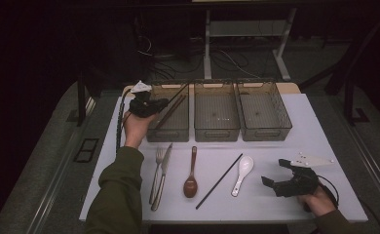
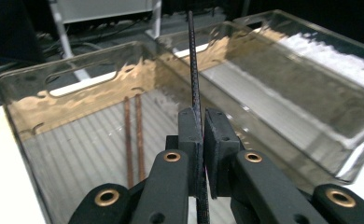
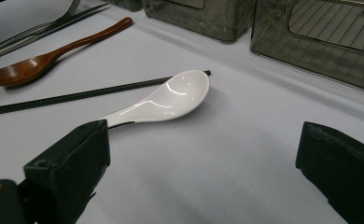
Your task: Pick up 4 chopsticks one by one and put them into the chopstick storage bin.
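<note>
The left tongs (image 1: 160, 103) hang over the near-left corner of the leftmost bin (image 1: 154, 132), jaws pinched tight on a black chopstick (image 2: 193, 79) whose free end slants up and away across that bin. In the left gripper view two brown chopsticks (image 2: 134, 140) lie side by side on that bin's ribbed floor, below the held stick. Two more clear bins, the middle bin (image 1: 216, 131) and the right bin (image 1: 266, 132), stand just right of it in a row. On the bench (image 1: 271, 200) in front of the leftmost bin lie a fork (image 1: 156, 175) and knife (image 1: 162, 176); farther right come a brown spoon (image 1: 191, 173), a second black chopstick (image 1: 219, 181) and a white spoon (image 1: 242, 174). The right tongs (image 1: 275, 171) rest right of the white spoon, jaws wide apart and holding nothing.
</note>
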Action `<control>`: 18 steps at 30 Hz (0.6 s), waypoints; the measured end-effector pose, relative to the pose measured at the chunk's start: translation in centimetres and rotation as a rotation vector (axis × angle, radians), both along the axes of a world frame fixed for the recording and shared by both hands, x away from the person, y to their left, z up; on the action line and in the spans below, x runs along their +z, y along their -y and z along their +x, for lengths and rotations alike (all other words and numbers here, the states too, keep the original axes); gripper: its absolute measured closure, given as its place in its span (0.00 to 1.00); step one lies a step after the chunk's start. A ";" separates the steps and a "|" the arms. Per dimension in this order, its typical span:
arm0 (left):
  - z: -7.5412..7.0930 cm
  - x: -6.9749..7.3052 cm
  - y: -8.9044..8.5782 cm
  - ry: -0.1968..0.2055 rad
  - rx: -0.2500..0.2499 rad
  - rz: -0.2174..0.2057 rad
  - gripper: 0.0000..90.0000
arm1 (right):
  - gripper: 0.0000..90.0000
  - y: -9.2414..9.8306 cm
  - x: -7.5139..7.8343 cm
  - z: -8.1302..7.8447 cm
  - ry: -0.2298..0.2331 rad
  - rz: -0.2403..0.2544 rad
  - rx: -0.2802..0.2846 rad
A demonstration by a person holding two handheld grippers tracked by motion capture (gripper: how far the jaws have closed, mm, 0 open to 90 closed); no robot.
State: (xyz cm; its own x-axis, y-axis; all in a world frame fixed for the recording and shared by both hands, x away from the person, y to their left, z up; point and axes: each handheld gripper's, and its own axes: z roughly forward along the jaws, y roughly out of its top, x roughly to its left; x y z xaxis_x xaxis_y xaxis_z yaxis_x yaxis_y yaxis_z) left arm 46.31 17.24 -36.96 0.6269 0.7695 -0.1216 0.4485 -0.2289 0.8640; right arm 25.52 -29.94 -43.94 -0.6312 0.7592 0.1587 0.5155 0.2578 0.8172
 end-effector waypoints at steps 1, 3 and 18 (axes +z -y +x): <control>0.1 -0.1 0.0 -0.003 0.009 0.005 0.95 | 0.03 0.0 0.0 0.0 0.002 0.002 -0.002; 0.4 -0.4 0.0 -0.018 0.029 0.014 0.95 | 0.03 0.0 0.0 0.0 0.002 0.001 0.000; 1.1 -1.6 0.2 -0.095 0.145 0.099 0.82 | 0.03 0.1 0.1 0.0 0.003 0.009 0.005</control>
State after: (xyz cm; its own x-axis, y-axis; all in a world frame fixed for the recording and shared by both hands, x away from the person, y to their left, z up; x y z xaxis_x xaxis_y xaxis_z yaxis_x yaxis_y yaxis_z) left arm 47.44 17.07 -38.52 0.4978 0.8622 -0.0938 0.5613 -0.2378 0.7927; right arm 25.49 -30.03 -43.88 -0.6358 0.7545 0.1630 0.5114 0.2535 0.8211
